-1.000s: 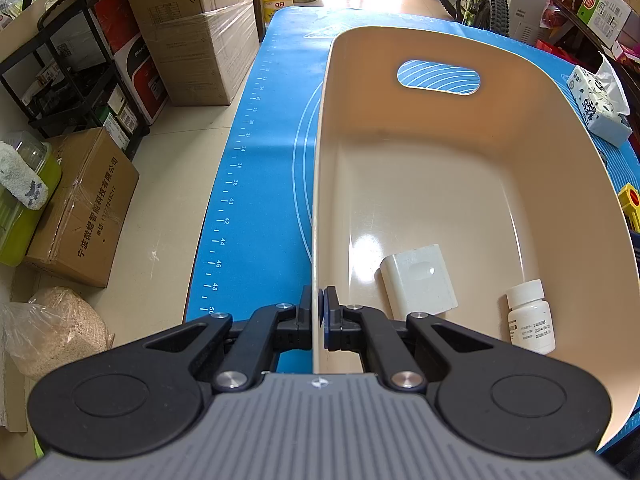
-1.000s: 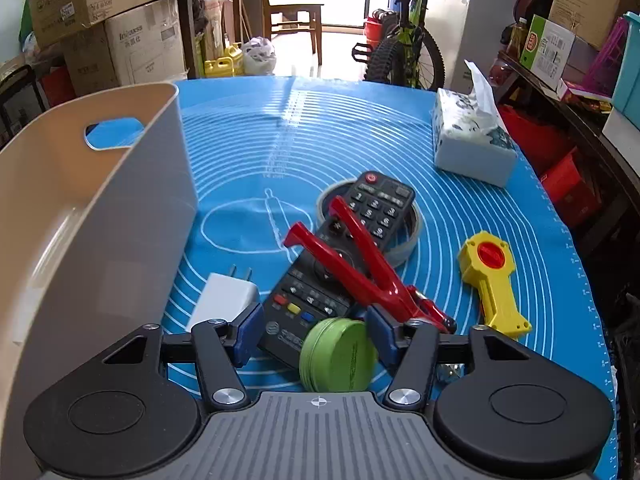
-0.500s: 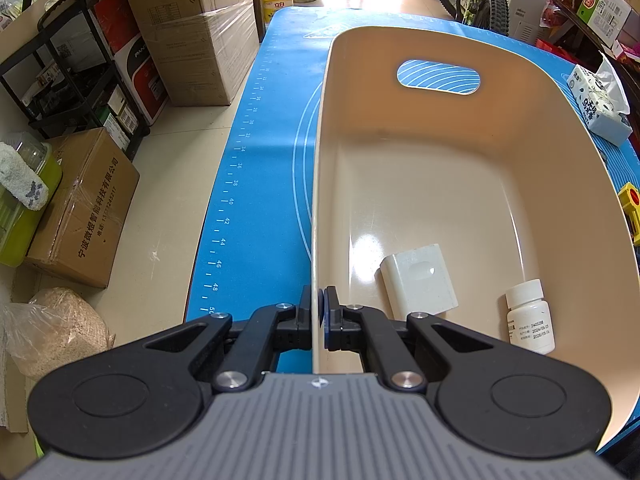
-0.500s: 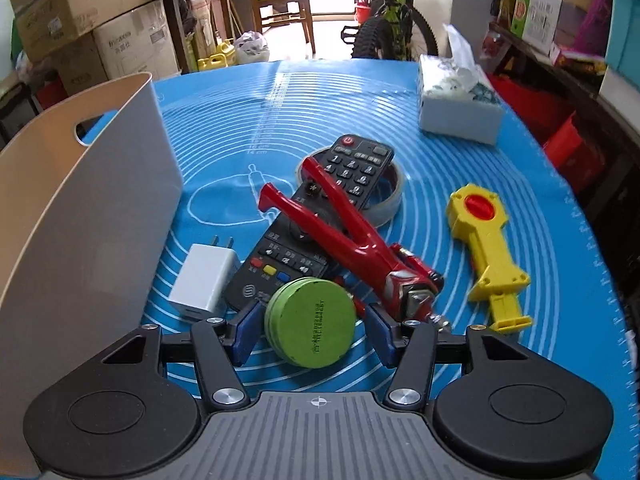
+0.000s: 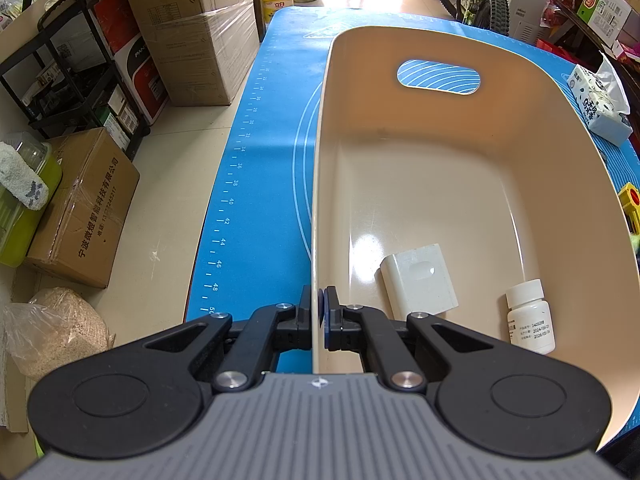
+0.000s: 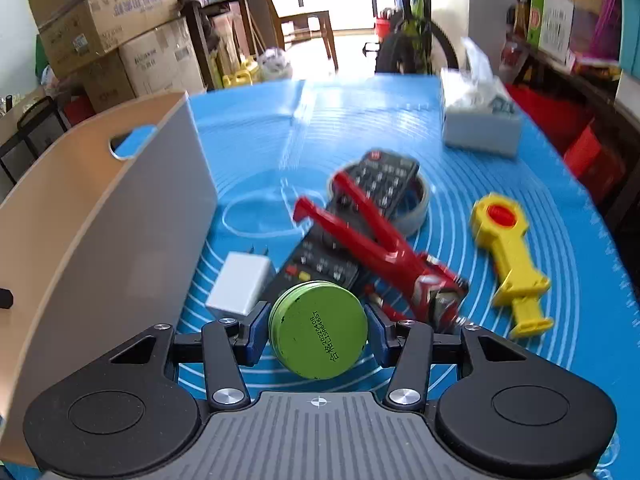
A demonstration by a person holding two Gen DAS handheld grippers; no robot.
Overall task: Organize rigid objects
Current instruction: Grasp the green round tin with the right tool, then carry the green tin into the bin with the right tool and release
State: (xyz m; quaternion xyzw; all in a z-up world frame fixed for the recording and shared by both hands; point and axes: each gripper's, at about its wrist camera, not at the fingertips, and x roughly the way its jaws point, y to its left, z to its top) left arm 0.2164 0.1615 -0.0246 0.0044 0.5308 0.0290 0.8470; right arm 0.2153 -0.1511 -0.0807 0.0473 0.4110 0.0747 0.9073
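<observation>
My left gripper [image 5: 319, 312] is shut on the near left wall of the beige bin [image 5: 440, 184]. Inside the bin lie a white block [image 5: 418, 280] and a white pill bottle [image 5: 530, 316]. My right gripper [image 6: 318, 330] is shut on a round green tin [image 6: 318, 330] and holds it tilted above the blue mat, to the right of the bin [image 6: 100, 240]. On the mat beyond lie a white charger [image 6: 240, 284], a black remote [image 6: 360, 220], red pliers [image 6: 380, 248], a tape roll [image 6: 418, 208] and a yellow tool [image 6: 508, 252].
A tissue box [image 6: 480, 124] stands at the far right of the mat [image 6: 280, 128]. Cardboard boxes [image 5: 192, 28] and a black rack [image 5: 68, 80] stand on the floor left of the table. A bicycle [image 6: 408, 40] stands beyond the table's far end.
My right gripper closed on the green tin, lifted it off the mat and tilted it up. The left gripper and bin have not moved.
</observation>
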